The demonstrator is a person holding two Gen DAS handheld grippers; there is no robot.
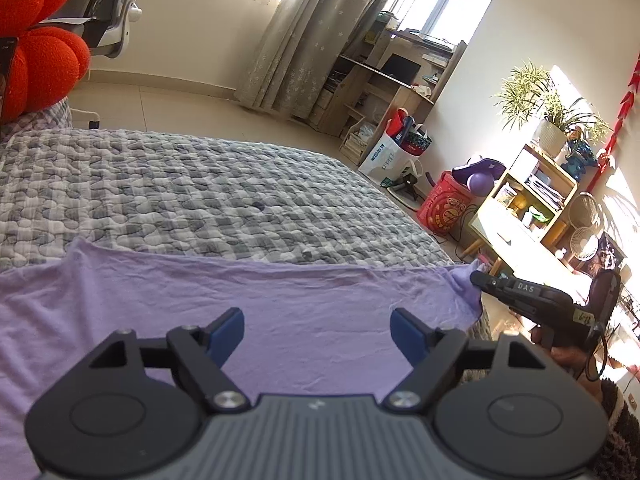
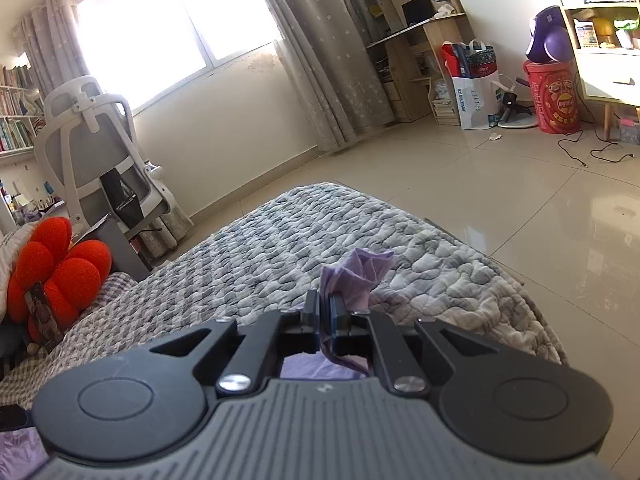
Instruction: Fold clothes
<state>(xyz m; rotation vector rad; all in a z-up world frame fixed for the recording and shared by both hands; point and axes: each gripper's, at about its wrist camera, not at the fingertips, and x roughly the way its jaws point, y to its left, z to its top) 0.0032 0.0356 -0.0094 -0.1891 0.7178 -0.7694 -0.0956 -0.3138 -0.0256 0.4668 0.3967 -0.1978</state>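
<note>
Right claw [image 2: 325,312] pinching lilac garment [image 1: 280,312] corner | left claw [image 1: 318,334] wide, empty | garment cropped

Daylight floods through overexposed windows [image 2: 176,28]; sun patches and glare mark the wall [image 1: 568,92] and glossy floor [image 2: 560,216]. Fisheye bending curves the edges.

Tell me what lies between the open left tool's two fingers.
Only the purple cloth, spread flat beneath the left tool, untouched by either finger; the left wrist view shows it.

The purple cloth [image 1: 280,320] runs under the left hand-held gripper [image 1: 318,330] and off the left edge; the right hand-held gripper's [image 2: 325,316] body hides most of it.
</note>
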